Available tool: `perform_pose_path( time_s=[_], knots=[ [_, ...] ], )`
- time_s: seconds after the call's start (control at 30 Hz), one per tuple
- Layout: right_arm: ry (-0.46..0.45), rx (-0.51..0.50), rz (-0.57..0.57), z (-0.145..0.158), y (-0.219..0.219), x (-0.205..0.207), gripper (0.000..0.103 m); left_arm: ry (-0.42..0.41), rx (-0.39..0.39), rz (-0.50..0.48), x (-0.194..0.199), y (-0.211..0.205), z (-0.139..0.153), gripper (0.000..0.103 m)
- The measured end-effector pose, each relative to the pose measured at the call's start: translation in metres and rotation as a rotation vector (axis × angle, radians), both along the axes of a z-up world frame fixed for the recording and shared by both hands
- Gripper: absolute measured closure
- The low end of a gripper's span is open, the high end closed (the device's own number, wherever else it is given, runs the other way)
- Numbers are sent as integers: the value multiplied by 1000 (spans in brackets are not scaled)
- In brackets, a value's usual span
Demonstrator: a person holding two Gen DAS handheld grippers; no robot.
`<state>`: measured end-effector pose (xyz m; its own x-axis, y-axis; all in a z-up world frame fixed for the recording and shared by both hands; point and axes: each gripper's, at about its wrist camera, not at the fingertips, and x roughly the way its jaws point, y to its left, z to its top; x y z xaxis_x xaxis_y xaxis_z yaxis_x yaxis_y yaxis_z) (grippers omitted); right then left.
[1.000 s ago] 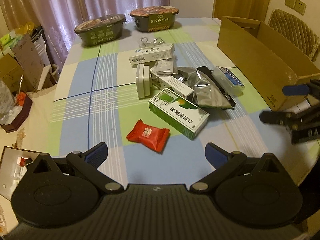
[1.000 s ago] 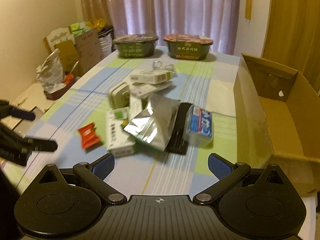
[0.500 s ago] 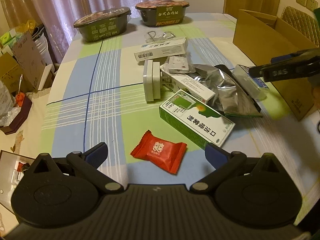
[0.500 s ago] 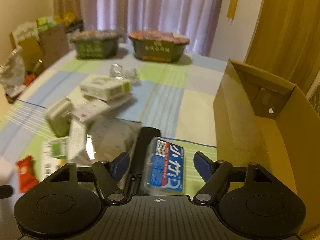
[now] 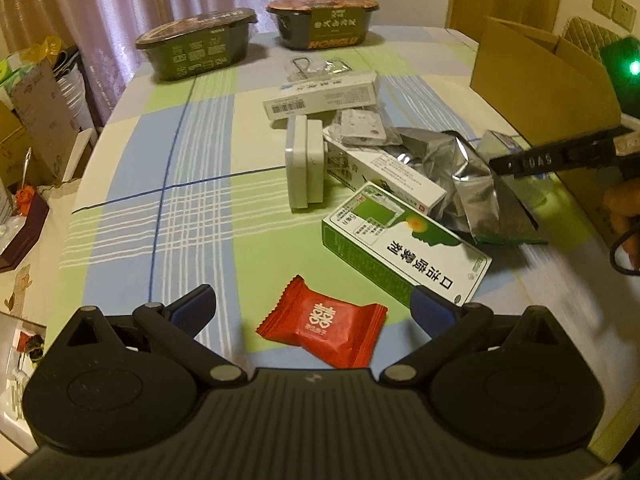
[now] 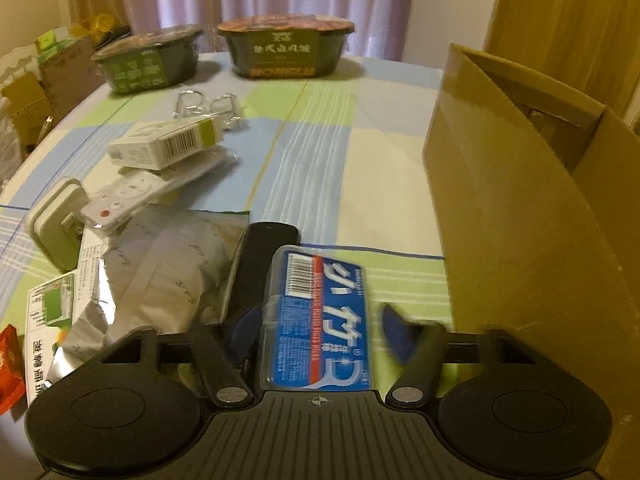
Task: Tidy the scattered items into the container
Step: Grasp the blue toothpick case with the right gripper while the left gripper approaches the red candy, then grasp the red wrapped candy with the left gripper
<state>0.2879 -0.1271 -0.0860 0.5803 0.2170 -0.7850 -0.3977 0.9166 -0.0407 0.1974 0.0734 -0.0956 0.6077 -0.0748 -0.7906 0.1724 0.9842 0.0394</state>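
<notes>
A red candy packet (image 5: 324, 332) lies on the checked tablecloth between the fingers of my open left gripper (image 5: 312, 308), which does not touch it. Just beyond it sits a green-and-white carton (image 5: 404, 252). My right gripper (image 6: 318, 332) is open and straddles a blue-labelled clear case (image 6: 320, 320); small gaps show at both pads, and the right fingertip (image 6: 394, 336) is blurred. The case rests beside a black remote (image 6: 260, 272) and a silver pouch (image 6: 172, 264). The open cardboard box (image 6: 520, 220) stands just right of the case.
A white adapter (image 5: 304, 166), a long white carton (image 5: 324, 96), a white remote (image 6: 132, 196) and bagged clips (image 6: 208, 108) lie mid-table. Two instant-meal bowls (image 6: 148, 58) (image 6: 284, 52) stand at the far edge. A person's hand (image 5: 624, 216) holds the right gripper (image 5: 560, 158).
My right gripper moved forward and down from the near table edge until its fingers straddle the blue case. The left gripper advanced toward the red candy packet, which now sits between its fingers.
</notes>
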Motion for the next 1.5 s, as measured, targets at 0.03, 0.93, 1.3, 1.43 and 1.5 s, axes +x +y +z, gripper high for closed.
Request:
perform_pose_path(
  time_s=[0.03,0.93,1.3,1.43,1.5],
  knots=[
    [-6,2,7,1,0,-2,42,7,6,-14,2,-2,-3,2],
    [-16,60,80,36,-29,-103,42,167,82,-275,-7,-17,-13,21],
    [-18,61,97,35,-30,-114,42,261,50,-340,2,-4,-16,65],
    [-25,59,100,40,-29,-115,42,256,38,-328,-5,-5,-13,68],
    [-30,57,101,42,-30,-116,42,260,45,-327,-6,-6,-13,61]
  ],
)
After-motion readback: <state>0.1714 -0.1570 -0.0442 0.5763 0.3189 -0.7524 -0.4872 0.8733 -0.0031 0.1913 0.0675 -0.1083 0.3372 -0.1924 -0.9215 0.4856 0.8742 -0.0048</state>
